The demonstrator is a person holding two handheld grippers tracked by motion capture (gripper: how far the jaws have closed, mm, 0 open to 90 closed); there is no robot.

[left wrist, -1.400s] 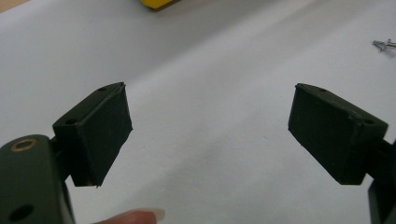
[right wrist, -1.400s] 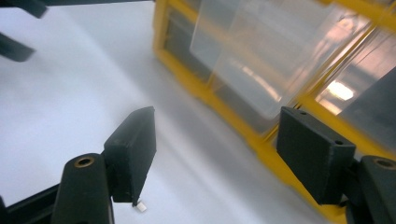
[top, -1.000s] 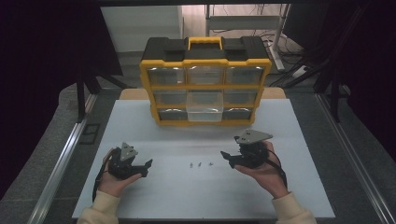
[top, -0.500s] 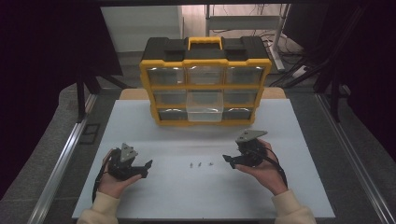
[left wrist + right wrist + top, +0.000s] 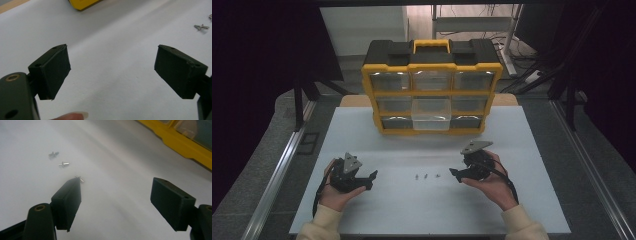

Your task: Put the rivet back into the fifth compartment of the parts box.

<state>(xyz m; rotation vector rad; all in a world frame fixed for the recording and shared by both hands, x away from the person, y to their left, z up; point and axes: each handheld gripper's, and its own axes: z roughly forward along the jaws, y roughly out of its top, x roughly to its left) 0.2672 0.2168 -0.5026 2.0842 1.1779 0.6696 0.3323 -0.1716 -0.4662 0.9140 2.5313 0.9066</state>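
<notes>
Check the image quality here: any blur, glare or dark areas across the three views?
High view: table evenly lit, surroundings dark, glare on the organizer drawer fronts. Left gripper view: tongs sharp, screws soft at the edge. Right gripper view: screws and yellow organizer edge blurred.

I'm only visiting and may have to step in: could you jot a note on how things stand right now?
Left claw: open, empty, low over the table.
Right claw: open, empty, just right of the screws.
Three screws lie loose on the table between the claws; the nearest sits by the right claw's tip.
Organizer stands at the back, one middle drawer pulled out.
Done: nothing picked up.
Left: probably grasp the screws and put them in the drawer.
</notes>
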